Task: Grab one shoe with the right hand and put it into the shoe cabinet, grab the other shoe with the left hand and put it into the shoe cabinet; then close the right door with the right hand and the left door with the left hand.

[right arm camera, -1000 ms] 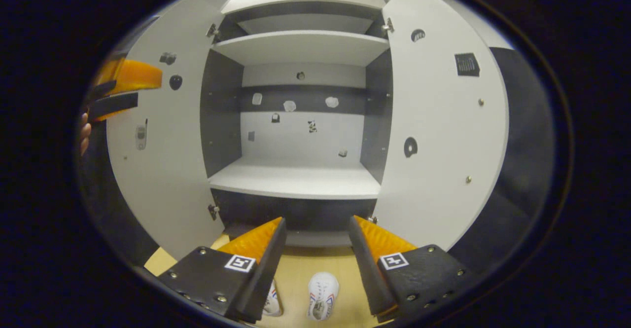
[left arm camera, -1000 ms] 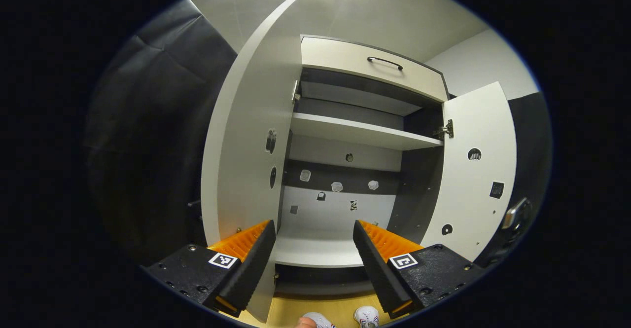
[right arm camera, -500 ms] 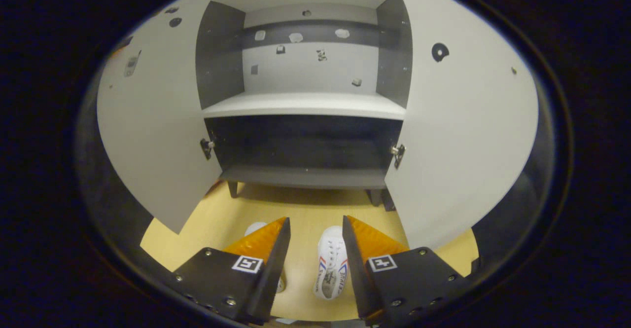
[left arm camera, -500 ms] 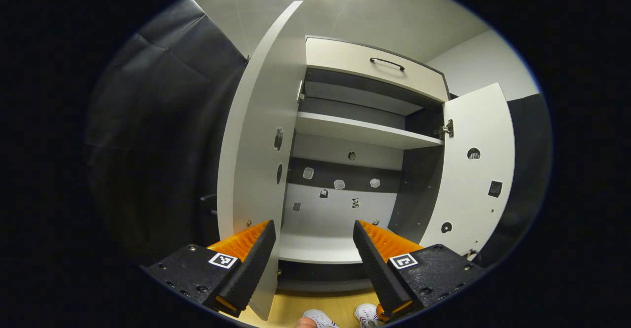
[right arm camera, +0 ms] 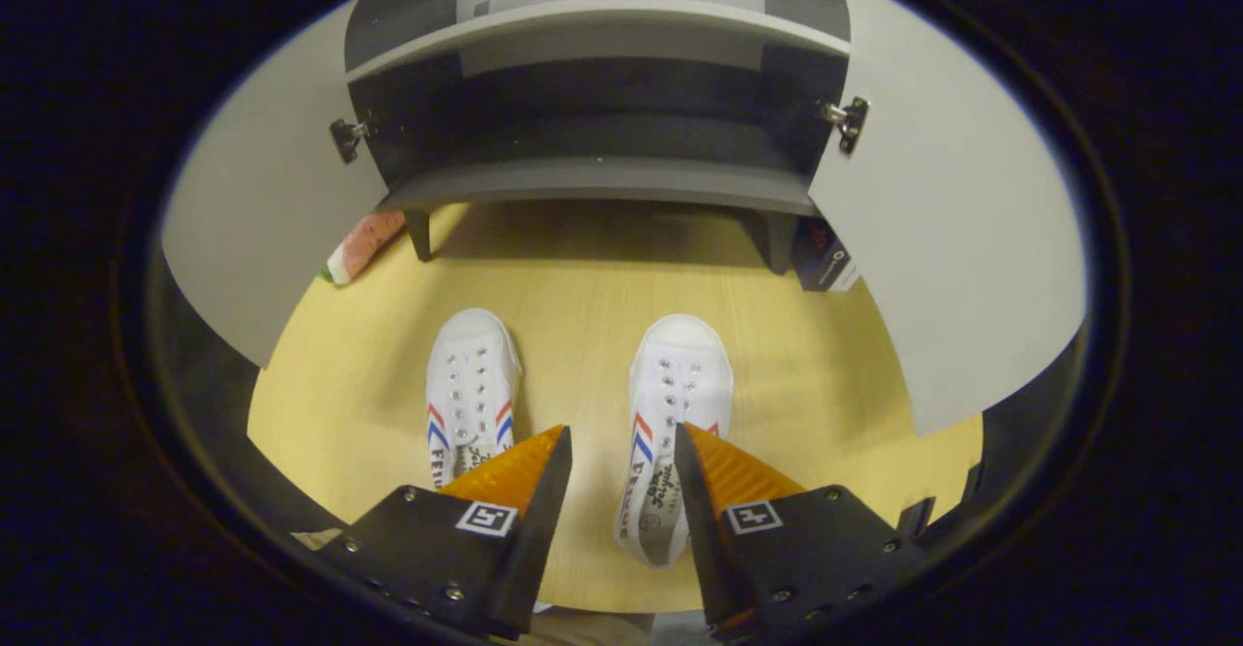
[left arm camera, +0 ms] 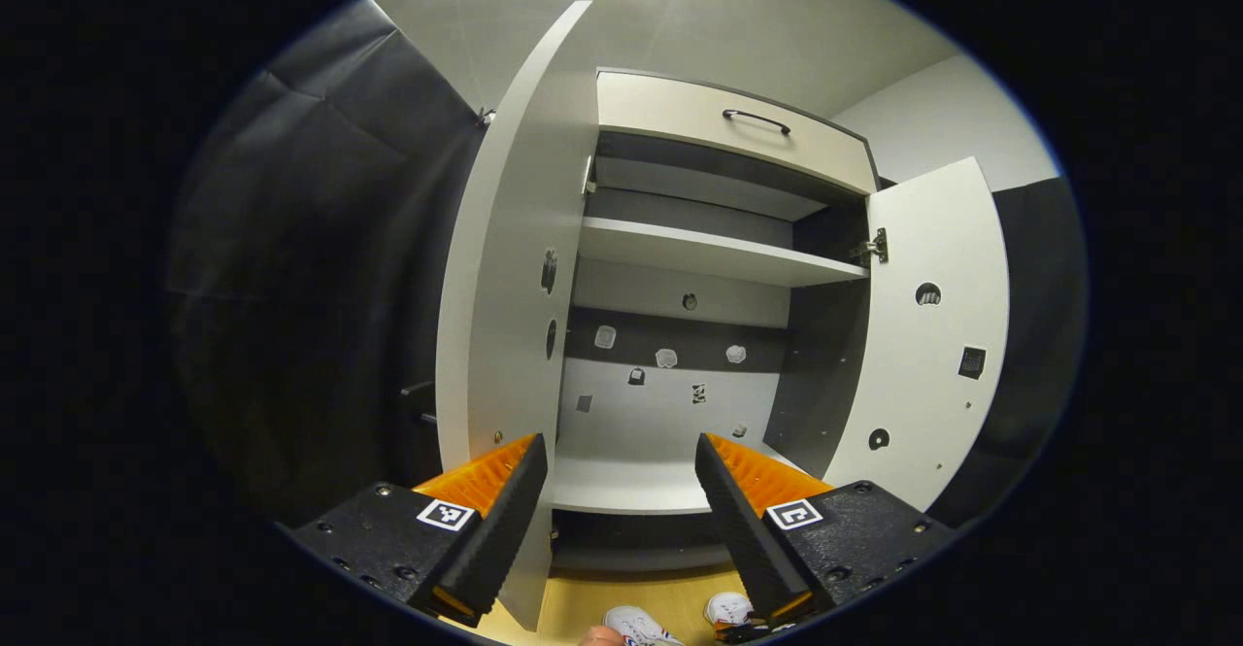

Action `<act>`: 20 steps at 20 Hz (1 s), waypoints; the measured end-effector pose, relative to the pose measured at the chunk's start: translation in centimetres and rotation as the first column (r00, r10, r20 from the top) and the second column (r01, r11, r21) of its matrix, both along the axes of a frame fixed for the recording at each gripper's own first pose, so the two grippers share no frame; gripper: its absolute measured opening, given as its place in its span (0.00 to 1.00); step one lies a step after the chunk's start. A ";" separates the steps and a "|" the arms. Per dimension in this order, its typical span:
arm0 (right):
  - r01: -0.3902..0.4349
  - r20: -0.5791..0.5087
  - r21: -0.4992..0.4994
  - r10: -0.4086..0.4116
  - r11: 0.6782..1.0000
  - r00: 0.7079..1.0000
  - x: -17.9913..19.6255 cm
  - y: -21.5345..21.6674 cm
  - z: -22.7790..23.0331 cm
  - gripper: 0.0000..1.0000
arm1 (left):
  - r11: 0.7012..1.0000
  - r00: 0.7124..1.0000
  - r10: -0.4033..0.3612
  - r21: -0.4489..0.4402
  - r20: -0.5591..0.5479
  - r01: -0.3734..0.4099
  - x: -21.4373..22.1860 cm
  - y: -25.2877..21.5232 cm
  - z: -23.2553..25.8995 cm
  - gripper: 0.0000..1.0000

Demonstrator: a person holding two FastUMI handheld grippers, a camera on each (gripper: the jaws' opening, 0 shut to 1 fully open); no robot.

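Observation:
Two white shoes with red and blue stripes stand side by side on the wooden floor, toes toward the shoe cabinet (right arm camera: 602, 180): the left shoe (right arm camera: 471, 389) and the right shoe (right arm camera: 670, 413). My right gripper (right arm camera: 621, 447) is open and hangs above them, its gap over the heel side of the right shoe, touching neither. In the left gripper view my left gripper (left arm camera: 621, 461) is open, held high and facing the open shoe cabinet (left arm camera: 699, 257), with its left door (left arm camera: 505, 296) and right door (left arm camera: 923, 335) swung out. The shoes' tips (left arm camera: 680, 617) peek in at the bottom.
A pink, watermelon-like object (right arm camera: 359, 248) lies by the cabinet's left leg. A dark box (right arm camera: 823, 257) sits by the right leg. The cabinet has a drawer with a handle (left arm camera: 757, 119) on top and bare white shelves (left arm camera: 709, 253). Open wooden floor (right arm camera: 583, 287) lies before the cabinet.
The right gripper has tilted down from the cabinet's shelves to the floor and closed in on the shoes. The left gripper has barely shifted. Both stayed open.

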State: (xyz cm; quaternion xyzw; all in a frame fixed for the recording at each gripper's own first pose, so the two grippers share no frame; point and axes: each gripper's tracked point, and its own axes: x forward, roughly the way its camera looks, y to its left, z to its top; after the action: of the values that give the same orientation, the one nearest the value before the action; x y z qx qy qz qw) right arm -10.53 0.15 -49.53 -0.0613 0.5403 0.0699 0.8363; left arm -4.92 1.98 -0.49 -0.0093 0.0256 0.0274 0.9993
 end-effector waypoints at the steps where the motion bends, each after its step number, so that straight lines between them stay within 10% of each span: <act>1: 0.002 -0.019 -0.004 -0.002 1.000 1.000 -0.1 -0.1 -0.8 0.64 | 1.000 1.000 0.001 0.000 0.000 -0.001 0.0 0.0 0.0 0.94; 13: -0.016 -0.132 -0.114 0.000 0.993 0.991 -0.1 -1.6 -6.7 0.63 | 1.000 1.000 0.003 0.012 -0.004 -0.003 0.0 0.1 -0.1 0.92; 15: 0.006 -0.111 -0.111 -0.019 0.994 0.994 -0.2 -1.5 -7.6 0.26 | 1.000 1.000 0.003 0.015 -0.003 -0.003 0.0 0.1 -0.2 0.92; 20: 0.053 -0.086 -0.052 -0.058 0.997 0.995 0.0 -1.6 -7.5 0.02 | 1.000 1.000 -0.001 0.020 0.000 0.001 0.0 0.1 -0.2 0.92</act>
State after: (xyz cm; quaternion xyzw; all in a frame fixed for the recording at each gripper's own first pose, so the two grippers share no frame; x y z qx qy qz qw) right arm -10.52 -1.48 -57.00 -0.0637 0.5792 0.0359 0.8119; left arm -4.90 2.07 -0.67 0.0009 0.0253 0.0274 0.9993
